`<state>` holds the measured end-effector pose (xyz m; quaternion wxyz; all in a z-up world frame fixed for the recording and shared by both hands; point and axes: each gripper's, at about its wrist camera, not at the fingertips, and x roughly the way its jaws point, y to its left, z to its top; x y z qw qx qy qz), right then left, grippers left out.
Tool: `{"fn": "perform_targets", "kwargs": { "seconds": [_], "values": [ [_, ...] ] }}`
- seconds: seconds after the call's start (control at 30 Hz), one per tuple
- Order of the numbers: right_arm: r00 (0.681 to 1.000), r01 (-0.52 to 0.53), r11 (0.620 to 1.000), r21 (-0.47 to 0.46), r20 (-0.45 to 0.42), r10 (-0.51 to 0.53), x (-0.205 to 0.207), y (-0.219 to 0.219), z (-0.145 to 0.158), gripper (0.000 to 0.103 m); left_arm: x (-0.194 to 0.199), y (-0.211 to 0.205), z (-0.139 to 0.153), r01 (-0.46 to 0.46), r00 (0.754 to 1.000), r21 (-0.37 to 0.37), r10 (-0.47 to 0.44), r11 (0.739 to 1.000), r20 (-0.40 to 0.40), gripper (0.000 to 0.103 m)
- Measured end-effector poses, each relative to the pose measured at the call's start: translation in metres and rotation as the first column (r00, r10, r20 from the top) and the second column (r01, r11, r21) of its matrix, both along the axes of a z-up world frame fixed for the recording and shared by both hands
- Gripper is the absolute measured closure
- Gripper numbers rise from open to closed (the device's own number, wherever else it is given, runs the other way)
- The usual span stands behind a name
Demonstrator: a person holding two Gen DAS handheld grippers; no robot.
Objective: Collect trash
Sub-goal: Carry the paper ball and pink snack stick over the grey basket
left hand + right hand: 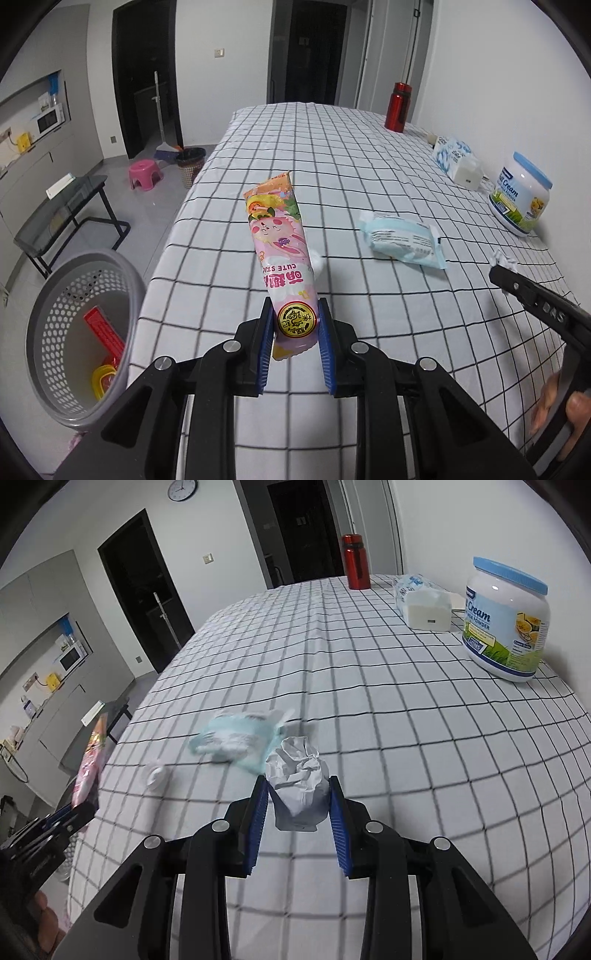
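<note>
My left gripper point(295, 325) is shut on a pink snack wrapper point(282, 254) and holds it upright above the table's left side. It also shows at the left of the right wrist view point(88, 771). My right gripper point(298, 805) is shut on a crumpled white paper ball point(299, 775), held above the checked tablecloth point(369, 701). A light blue wipes packet point(402, 240) lies on the table; it shows blurred in the right wrist view point(236, 738). A small white scrap point(155, 775) lies near the table's left edge. A grey perforated trash basket point(55, 295) stands on the floor at the left, holding red and yellow trash.
A milk powder jar point(522, 195), a tissue pack point(456, 158) and a red bottle point(397, 107) stand along the table's right and far side. On the floor are a pink stool point(146, 173), a dark bin point(190, 162) and a glass side table point(62, 214).
</note>
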<state>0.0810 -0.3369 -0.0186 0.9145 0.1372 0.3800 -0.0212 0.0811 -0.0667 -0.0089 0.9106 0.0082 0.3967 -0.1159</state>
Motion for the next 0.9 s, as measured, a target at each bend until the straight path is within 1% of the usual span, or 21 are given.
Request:
{"fn": "perform_targets", "kwargs": {
  "seconds": [0.17, 0.3, 0.63, 0.73, 0.9],
  "values": [
    [0.999, -0.032, 0.999, 0.014, 0.017, 0.032, -0.013, 0.033, 0.005, 0.071, -0.009, 0.025, 0.004, -0.010, 1.000, 0.004, 0.010, 1.000, 0.017, 0.080],
    [0.997, -0.073, 0.997, 0.021, 0.020, 0.073, -0.012, 0.064, 0.008, 0.071, -0.013, 0.052, 0.008, -0.031, 0.999, 0.006, 0.031, 0.999, 0.034, 0.080],
    [0.977, -0.210, 0.978, 0.005, 0.021, 0.210, 0.009, 0.151, 0.013, 0.071, -0.014, 0.127, 0.007, -0.118, 0.992, 0.010, 0.118, 0.993, 0.043, 0.080],
    [0.966, -0.256, 0.967, 0.001, 0.022, 0.256, 0.019, 0.179, 0.015, 0.071, -0.013, 0.144, 0.006, -0.143, 0.989, 0.014, 0.142, 0.990, 0.045, 0.080],
    [0.950, -0.312, 0.950, -0.003, 0.010, 0.312, 0.031, 0.214, 0.011, 0.071, -0.008, 0.177, -0.001, -0.185, 0.982, 0.006, 0.185, 0.983, 0.030, 0.080]
  ]
}}
